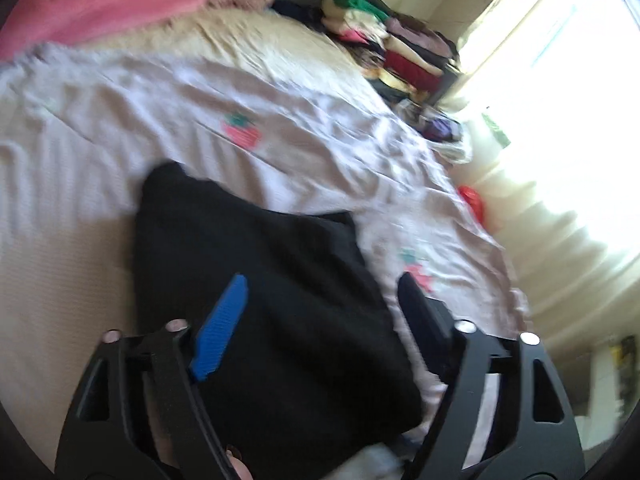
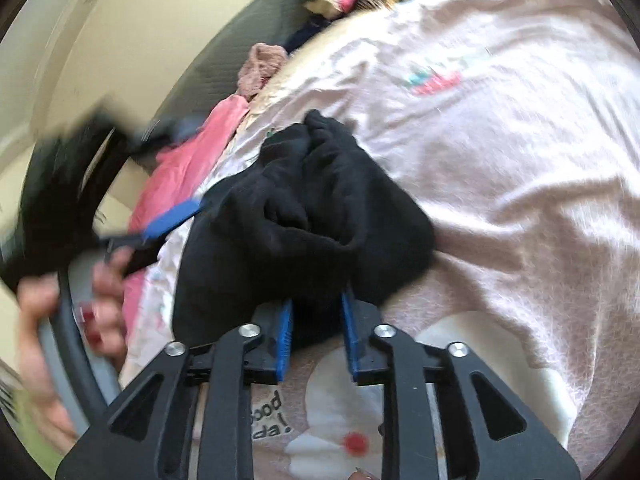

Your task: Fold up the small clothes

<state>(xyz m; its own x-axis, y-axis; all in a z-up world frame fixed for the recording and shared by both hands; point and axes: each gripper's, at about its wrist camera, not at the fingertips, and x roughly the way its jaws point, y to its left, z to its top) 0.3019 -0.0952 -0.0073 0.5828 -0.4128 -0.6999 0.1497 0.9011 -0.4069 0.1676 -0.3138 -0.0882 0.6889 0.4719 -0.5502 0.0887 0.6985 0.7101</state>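
A black garment [image 2: 304, 216] is seen bunched on the pale pink bedspread [image 2: 520, 160], near the bed edge closest to the cameras. The right gripper [image 2: 318, 312] is pinching the near hem of this garment: cloth is bulged between its 2 blue pads, which are drawn in but not fully pressed together. The left gripper [image 1: 320, 296] is held spread wide above the garment, with nothing caught between its fingers; the cloth is only passed over, and contact cannot be confirmed. In the right wrist view this left gripper is seen blurred beside the garment's far-left corner.

Beyond the garment, a pink cloth [image 1: 100, 4] is laid toward the head of the bed, and a stack of folded clothes [image 1: 400, 48] is seen further off, past the bed's far side.

The fold is judged barely begun, since the garment is crumpled rather than flat. Several layers may be pinched at once by the right gripper, so a lift could drag the whole bundle instead of 1 edge. If the left gripper is closed on a loose ridge rather than a corner, the fold could come out skewed, or the bedspread could be caught with it.
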